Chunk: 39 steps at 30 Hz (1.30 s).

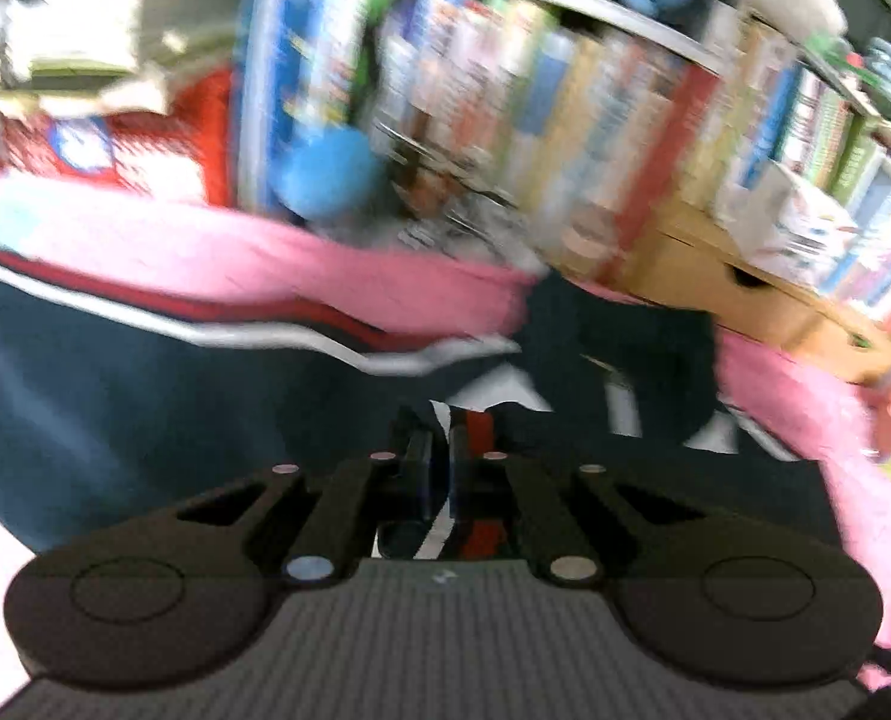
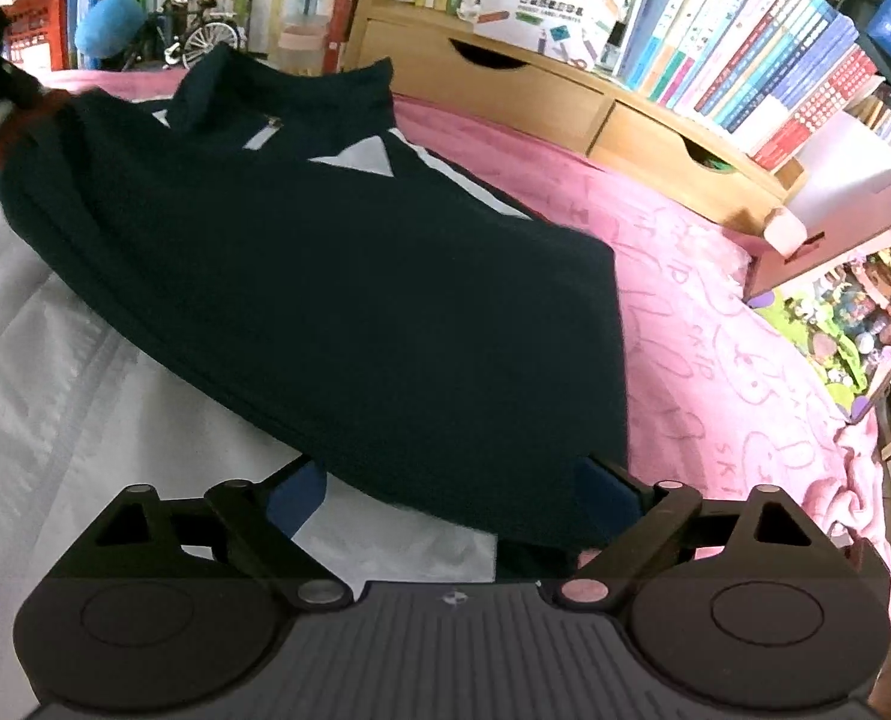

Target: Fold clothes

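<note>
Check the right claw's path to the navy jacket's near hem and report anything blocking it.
Nothing visible blocks it. The right claw stands open with the navy jacket hem already between its fingers; only the white lining lies beneath.

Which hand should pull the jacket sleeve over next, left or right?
Left, probably. The left tool is already shut on the striped sleeve cuff of the navy jacket. The right tool is open, gripping nothing.
</note>
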{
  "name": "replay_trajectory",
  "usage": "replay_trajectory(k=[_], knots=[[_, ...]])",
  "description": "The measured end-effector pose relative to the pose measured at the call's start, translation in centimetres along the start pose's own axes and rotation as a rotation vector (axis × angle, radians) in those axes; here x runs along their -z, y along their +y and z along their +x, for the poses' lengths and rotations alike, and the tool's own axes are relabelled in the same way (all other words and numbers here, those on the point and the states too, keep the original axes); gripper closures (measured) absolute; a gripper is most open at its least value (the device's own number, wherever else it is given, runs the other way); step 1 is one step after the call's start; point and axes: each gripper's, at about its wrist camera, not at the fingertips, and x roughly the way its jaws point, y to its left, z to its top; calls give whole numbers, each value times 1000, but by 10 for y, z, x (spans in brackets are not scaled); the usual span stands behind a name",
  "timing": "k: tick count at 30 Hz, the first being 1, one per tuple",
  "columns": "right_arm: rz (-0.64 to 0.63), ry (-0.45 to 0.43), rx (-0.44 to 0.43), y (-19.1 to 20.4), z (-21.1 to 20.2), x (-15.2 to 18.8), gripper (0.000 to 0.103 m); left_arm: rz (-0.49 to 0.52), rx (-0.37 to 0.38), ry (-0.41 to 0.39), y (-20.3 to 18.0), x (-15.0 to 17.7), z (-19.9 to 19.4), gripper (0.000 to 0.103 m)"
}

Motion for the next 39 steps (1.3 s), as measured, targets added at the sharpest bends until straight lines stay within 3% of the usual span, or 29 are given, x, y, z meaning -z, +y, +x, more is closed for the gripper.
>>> replay_trajectory(k=[4, 7, 11, 16, 20, 24, 26, 30, 33, 39], knots=[[-29, -20, -12, 9, 3, -4, 11, 11, -96, 9, 36, -9, 14, 98], [-58, -25, -20, 14, 14, -5, 11, 33, -127, 54, 49, -6, 29, 97], [-51, -18, 59, 6, 33, -8, 5, 98, -137, 111, 48, 4, 48, 95], [39, 13, 217, -30, 47, -9, 3, 126, -92, 131, 42, 15, 52, 92], [120, 41, 202, -48, 43, -3, 1, 203, -95, 127, 38, 21, 51, 91], [58, 26, 146, -45, 19, 8, 1, 223, -106, 136, 45, 23, 53, 84], [52, 87, 225, -58, 26, 19, 1, 215, -116, 148, 49, 24, 56, 83], [252, 122, 160, -105, 19, 27, 1, 231, -107, 135, 52, 28, 55, 83], [166, 71, 195, -86, -3, 13, 1, 248, -112, 115, 50, 32, 53, 83], [22, -102, 0, 0, -30, -28, 3, 320, -130, 87, 44, 37, 52, 83]])
